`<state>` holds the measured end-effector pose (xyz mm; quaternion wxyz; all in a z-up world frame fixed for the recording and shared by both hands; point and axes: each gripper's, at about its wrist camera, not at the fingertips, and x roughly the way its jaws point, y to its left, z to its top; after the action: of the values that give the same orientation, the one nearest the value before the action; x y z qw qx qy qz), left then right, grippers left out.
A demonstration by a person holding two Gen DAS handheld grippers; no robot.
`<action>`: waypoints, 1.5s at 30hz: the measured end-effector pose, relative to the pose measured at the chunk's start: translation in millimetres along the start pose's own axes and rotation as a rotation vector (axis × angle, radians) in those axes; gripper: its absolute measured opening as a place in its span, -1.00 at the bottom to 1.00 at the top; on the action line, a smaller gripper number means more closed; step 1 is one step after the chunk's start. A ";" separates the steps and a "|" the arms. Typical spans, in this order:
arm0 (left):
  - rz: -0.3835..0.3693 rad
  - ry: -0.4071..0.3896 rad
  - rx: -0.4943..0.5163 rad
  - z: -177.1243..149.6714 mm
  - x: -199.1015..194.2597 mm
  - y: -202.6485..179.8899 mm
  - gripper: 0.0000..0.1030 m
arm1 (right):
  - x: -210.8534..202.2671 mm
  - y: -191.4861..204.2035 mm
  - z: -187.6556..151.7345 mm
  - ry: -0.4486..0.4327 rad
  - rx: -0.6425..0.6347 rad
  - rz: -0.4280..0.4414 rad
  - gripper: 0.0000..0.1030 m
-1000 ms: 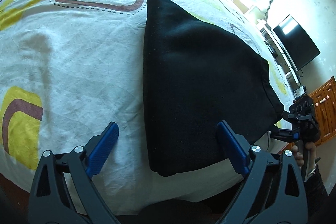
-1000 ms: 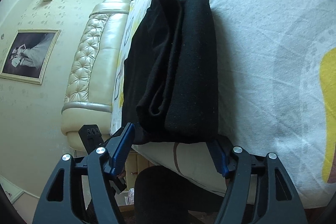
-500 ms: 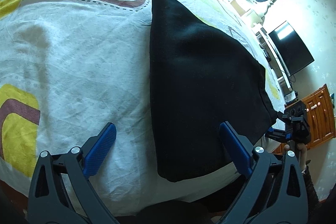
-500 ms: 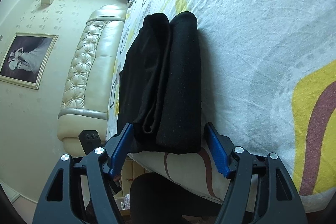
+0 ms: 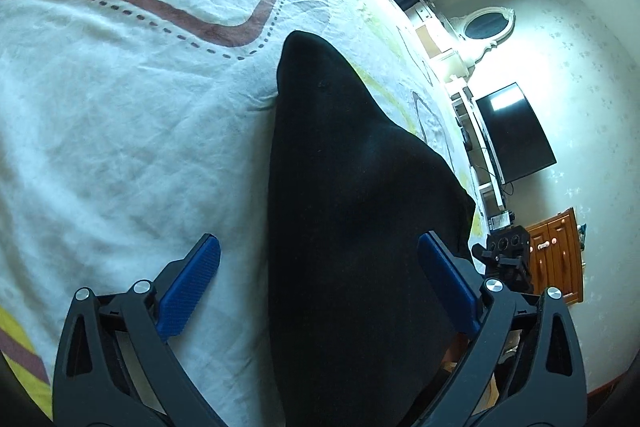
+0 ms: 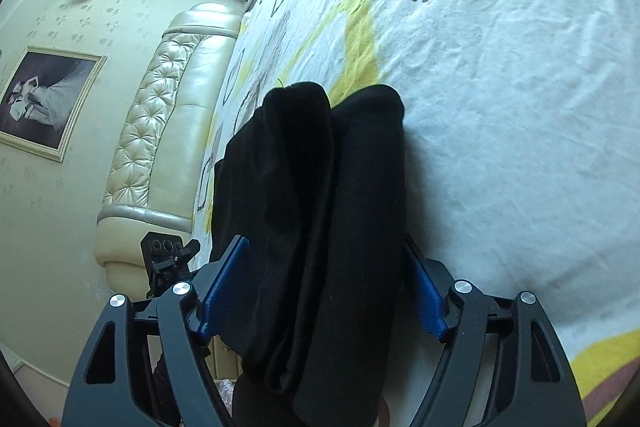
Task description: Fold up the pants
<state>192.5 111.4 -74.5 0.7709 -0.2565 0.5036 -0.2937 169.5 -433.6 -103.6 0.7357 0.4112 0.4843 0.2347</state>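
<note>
The left hand-held gripper (image 5: 320, 283) is wide open over the near end of the folded black pants (image 5: 352, 211), gripping nothing. The right hand-held gripper (image 6: 324, 287) is open too; its jaws just opened wider around the pants. The pants lie on the bed (image 5: 120, 131), long side pointing away. Their near end is cut off. Both grippers have moved closer.

Both cameras sit low and close over the near edge of the bed (image 5: 120, 131), each looking forward and downward between its own blue-padded tongs. The left wrist view faces along the folded black pants (image 5: 352, 227) toward the wall with the television (image 5: 516, 135). The right wrist view faces along the same pants (image 6: 320, 227) toward the quilted headboard (image 6: 160, 131). Both views share the pants and the patterned bed sheet, and each shows the other camera rig beyond the pants.
</note>
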 end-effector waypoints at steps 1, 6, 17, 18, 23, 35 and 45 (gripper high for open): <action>0.006 0.001 0.015 1.2 3.9 -4.0 0.91 | 4.2 0.5 4.0 0.003 0.003 0.011 0.47; 0.090 0.017 0.118 2.0 20.1 -22.5 0.67 | 19.4 7.4 14.7 0.046 -0.042 0.009 0.22; 0.187 -0.004 0.169 4.9 21.0 -31.5 -0.12 | 22.8 13.5 9.5 0.006 -0.087 -0.021 -0.20; 0.194 -0.006 0.174 7.6 23.1 -32.3 -0.12 | 23.2 14.7 9.9 0.001 -0.094 -0.025 -0.21; 0.219 -0.013 0.188 12.3 24.8 -36.4 -0.13 | 24.3 18.6 15.4 -0.026 -0.114 -0.034 -0.24; 0.218 -0.021 0.171 26.6 33.3 -36.9 -0.14 | 22.7 9.6 26.1 -0.065 -0.096 -0.013 -0.24; 0.198 -0.014 0.178 25.6 33.4 -35.5 0.00 | 14.6 -7.7 18.5 -0.077 -0.062 0.029 -0.23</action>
<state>220.0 65.5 -61.7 0.8194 -0.1379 0.4930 -0.2579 191.9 -434.0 -114.0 0.7629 0.4037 0.4420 0.2442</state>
